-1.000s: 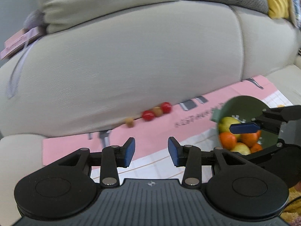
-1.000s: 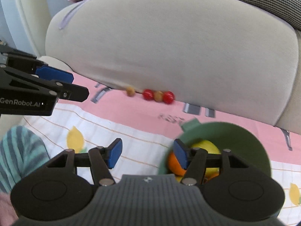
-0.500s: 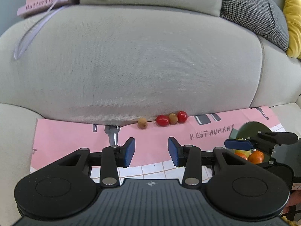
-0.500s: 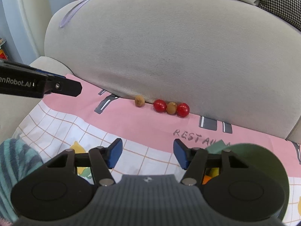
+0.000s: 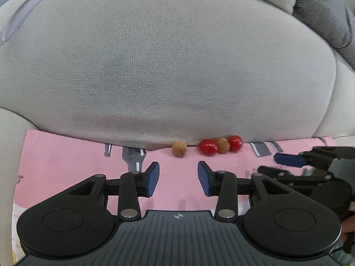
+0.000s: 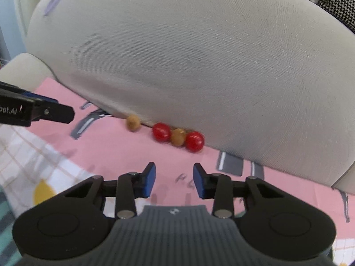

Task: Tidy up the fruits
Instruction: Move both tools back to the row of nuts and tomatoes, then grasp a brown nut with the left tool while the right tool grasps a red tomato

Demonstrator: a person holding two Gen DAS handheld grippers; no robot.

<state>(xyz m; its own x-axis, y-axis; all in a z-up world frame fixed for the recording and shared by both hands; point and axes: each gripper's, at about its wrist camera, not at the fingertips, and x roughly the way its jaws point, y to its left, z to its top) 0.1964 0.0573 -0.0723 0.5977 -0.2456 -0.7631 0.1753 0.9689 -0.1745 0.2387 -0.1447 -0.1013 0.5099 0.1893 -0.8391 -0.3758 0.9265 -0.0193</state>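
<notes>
My left tool [image 5: 177, 178] hangs over the pink mat [image 5: 66, 155] with its jaws apart and nothing between them. My right tool [image 6: 174, 180] is also over the mat [image 6: 115, 150]; its jaws have just been closing, yet a gap remains and no fruit sits in it. In the left view the fruits lie in a row at 12 o'clock from my fingertips, along the foot of the grey sofa cushion [image 5: 166, 66]: a tan fruit [image 5: 179, 149] alone, then, a little toward 1 o'clock, a red fruit [image 5: 208, 146], a second tan one [image 5: 223, 145] and a second red one [image 5: 235, 143], these three touching. In the right view the same row runs from 11 to 1 o'clock, the lone tan fruit [image 6: 133, 122] apart from the red [image 6: 161, 132], tan [image 6: 178, 136] and red [image 6: 194, 141] cluster. Neither tool touches any fruit. The right tool shows at 3 o'clock in the left view, the left at 9 o'clock in the right view.
</notes>
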